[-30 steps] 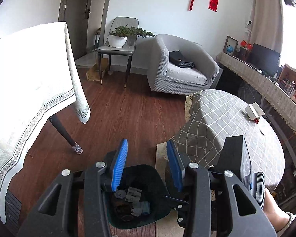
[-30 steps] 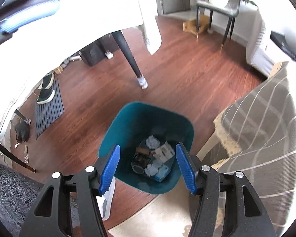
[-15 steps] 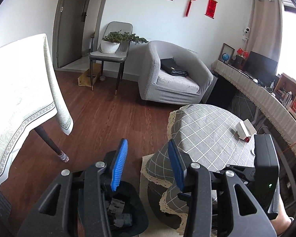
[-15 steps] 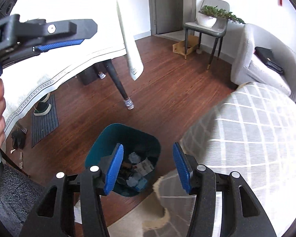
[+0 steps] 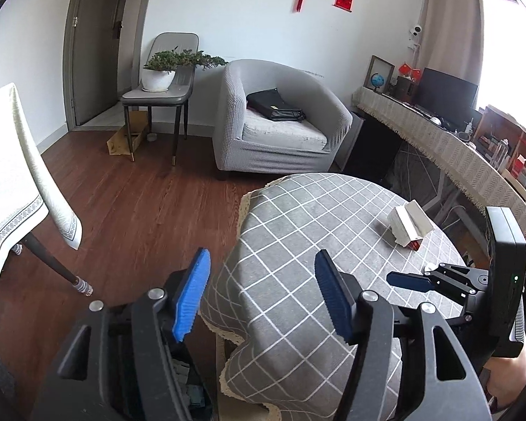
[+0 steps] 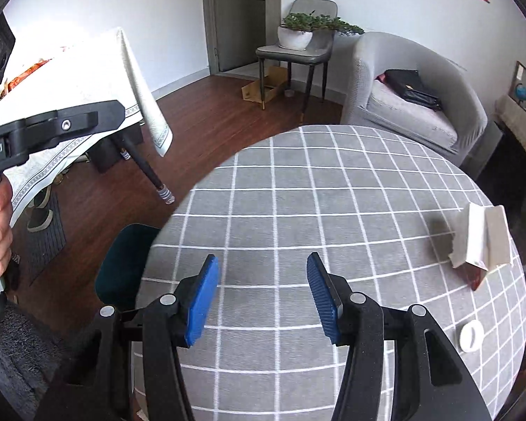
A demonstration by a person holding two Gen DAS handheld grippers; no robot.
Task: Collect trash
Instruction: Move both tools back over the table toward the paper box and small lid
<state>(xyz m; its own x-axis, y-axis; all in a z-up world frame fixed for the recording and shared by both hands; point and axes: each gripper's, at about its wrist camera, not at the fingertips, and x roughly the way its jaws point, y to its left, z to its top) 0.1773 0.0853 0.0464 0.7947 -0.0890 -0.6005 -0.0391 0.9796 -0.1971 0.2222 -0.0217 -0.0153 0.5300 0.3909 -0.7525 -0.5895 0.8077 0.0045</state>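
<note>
White card makes up most of the torn carton (image 6: 482, 240) lying on its side near the far right edge of the round tabletop (image 6: 298, 182), one flap ragged and a dark red end showing at its lower corner. Nearer the rim sits a small white cap (image 6: 471, 335), apart from the carton. Beside the tabletop, on the wooden floor, stands a teal bin (image 6: 122, 266), half hidden by the grey checked cloth. Both tools hover with nothing between their blue pads: the right hand-held gripper (image 6: 261, 294) spread wide over the cloth, the left hand-held gripper (image 5: 261, 296) equally wide at the tabletop's near edge.
</note>
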